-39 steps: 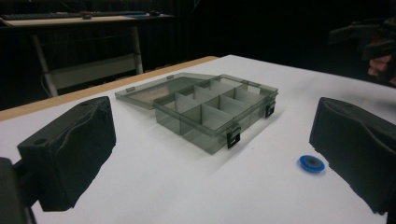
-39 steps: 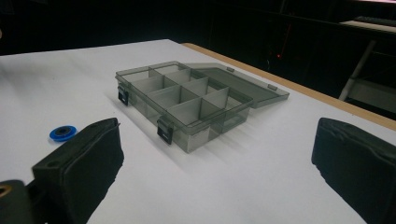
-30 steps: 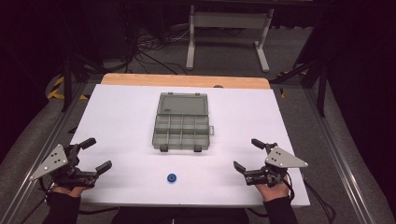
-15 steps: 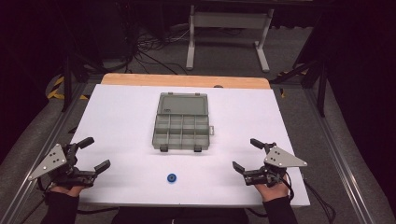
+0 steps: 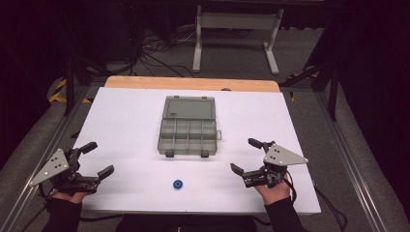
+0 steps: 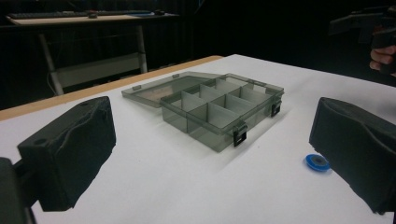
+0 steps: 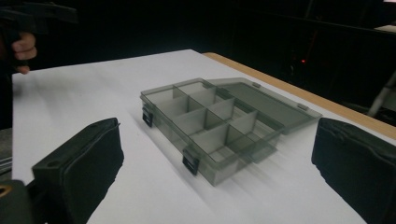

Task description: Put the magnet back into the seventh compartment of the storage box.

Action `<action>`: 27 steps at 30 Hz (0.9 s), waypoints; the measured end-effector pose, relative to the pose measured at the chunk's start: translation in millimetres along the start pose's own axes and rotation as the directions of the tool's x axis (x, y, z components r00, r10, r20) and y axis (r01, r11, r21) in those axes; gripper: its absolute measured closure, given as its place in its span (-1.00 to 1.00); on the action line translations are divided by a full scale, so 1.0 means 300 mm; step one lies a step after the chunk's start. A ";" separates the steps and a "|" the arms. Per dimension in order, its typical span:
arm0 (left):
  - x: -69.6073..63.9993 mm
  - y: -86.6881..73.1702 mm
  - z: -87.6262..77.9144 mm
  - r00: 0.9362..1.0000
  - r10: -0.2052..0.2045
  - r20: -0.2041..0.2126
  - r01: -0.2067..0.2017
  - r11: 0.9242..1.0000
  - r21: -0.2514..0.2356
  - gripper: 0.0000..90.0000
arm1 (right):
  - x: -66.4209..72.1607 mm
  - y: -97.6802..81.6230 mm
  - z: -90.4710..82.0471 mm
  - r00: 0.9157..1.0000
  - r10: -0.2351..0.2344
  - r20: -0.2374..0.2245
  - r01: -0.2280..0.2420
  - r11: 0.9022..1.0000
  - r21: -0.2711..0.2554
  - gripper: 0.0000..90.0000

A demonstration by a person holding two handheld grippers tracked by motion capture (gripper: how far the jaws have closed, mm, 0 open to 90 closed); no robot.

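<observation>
getting the blue disc into the open box

the left tool (image 5: 94, 158) rests by the near left corner of the desk (image 5: 121, 121), jaws spread wide and holding nothing. to its right, the small blue disc (image 5: 178, 184) lies alone close to the near edge, about midway along it and well apart from both tools. behind the disc, at the desk's middle, sits the grey compartment box (image 5: 187, 137), its lid (image 5: 189, 107) folded flat toward the far edge and every cell i can see bare. the right tool (image 5: 246, 155) rests toward the near right corner, jaws also wide and holding nothing.

the disc looks thin and flat, so i'd come straight down over it, close on its rim and lift level. a slanted approach could skid it off the near edge.
</observation>
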State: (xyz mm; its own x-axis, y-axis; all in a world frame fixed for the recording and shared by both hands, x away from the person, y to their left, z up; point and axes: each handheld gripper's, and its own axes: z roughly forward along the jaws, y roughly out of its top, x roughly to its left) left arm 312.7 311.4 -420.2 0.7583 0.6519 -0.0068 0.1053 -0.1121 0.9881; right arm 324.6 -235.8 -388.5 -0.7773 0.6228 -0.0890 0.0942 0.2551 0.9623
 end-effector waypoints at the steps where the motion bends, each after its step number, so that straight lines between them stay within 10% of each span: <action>1: -0.001 0.000 0.000 1.000 0.001 0.000 -0.001 1.000 -0.003 -0.98 | 0.002 0.008 0.011 1.000 -0.001 -0.012 0.001 1.000 -0.004 -0.94; 27: 0.004 -0.002 0.000 1.000 -0.001 0.003 0.001 1.000 0.003 -0.97 | 0.043 0.134 0.125 0.992 -0.054 -0.118 0.054 0.999 -0.004 -0.99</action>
State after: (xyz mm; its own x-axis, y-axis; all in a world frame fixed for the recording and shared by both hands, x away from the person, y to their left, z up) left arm 313.4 312.1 -420.8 0.7604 0.6494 -0.0081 0.1078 -0.1138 0.9876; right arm 341.7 -189.6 -360.6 -0.8494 0.5163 -0.1097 0.0500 0.2856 0.9571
